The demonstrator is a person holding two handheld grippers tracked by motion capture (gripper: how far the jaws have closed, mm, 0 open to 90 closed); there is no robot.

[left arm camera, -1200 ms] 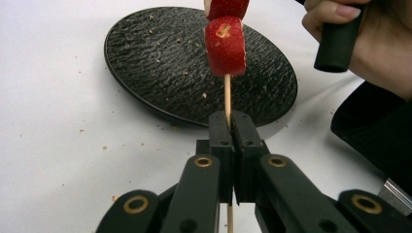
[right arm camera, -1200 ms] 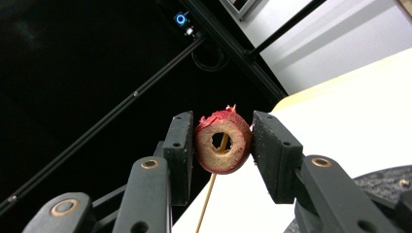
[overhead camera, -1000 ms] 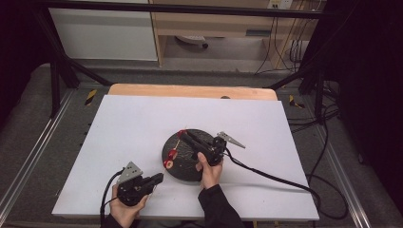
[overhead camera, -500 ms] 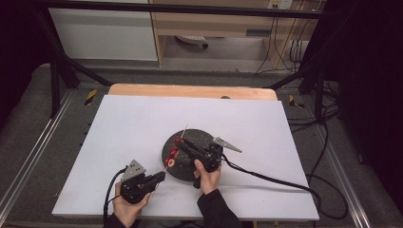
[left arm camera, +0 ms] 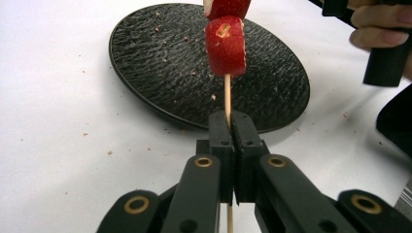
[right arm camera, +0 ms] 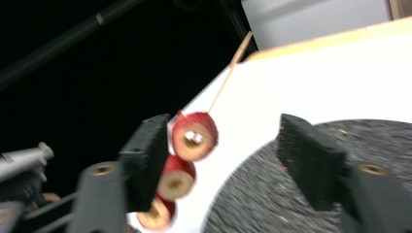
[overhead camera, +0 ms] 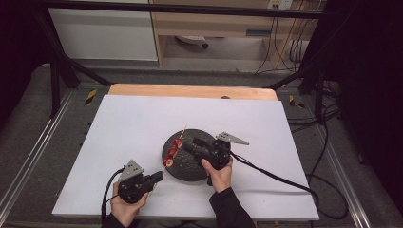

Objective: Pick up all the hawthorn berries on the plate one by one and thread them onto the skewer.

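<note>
The left tongs lie low near the worktop, pinching the skewer. The right tongs have just been opening, spread beside the red slices over the plate.

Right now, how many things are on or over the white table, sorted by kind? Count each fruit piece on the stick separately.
Red round fruit slices on the skewer: 3
Thin wooden skewer: 1
Round black textured plate: 1
Black hand-held grippers: 2, left gripper shut on the skewer, right gripper with jaws apart
Total: 7
</note>
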